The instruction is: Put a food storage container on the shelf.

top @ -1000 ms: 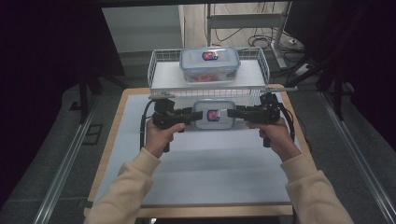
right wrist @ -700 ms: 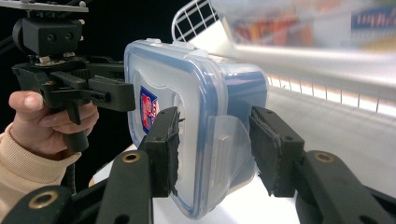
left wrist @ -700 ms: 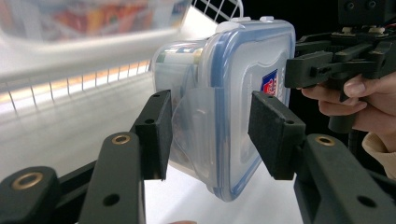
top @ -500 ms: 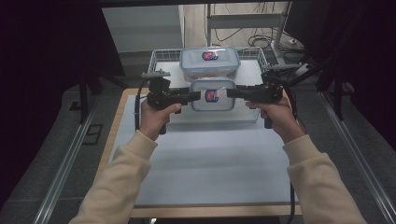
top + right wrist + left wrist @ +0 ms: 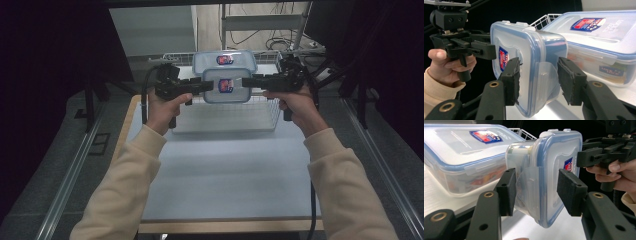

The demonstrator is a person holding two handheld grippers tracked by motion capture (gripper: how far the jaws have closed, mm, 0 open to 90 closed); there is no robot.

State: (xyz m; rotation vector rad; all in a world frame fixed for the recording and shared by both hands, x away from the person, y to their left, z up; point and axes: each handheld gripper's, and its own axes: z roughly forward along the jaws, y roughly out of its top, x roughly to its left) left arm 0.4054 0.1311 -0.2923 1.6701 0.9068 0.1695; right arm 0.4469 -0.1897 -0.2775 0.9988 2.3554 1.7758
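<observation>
A small clear lidded container (image 5: 227,86) with a blue seal and a red-blue label hangs in the air, tilted on its side. My left gripper (image 5: 207,86) is shut on its left end and my right gripper (image 5: 247,81) is shut on its right end. In the left gripper view the jaws (image 5: 535,192) clamp the container (image 5: 549,170) across its latch flap, with the other gripper (image 5: 604,152) beyond. The right gripper view shows its jaws (image 5: 537,80) squeezing the container (image 5: 529,57) likewise. A larger lidded container (image 5: 225,59) rests in the wire basket (image 5: 272,112) just behind.
The white wire basket stands at the table's far edge, under and behind the held container. The larger container (image 5: 461,152) (image 5: 599,37) holds colourful contents. A pale blue mat (image 5: 225,170) covers the table nearer to me. Dark curtains flank both sides.
Both grippers have lifted the small container off the table and carried it forward, so it now hangs above the basket's front, close to the larger container.
</observation>
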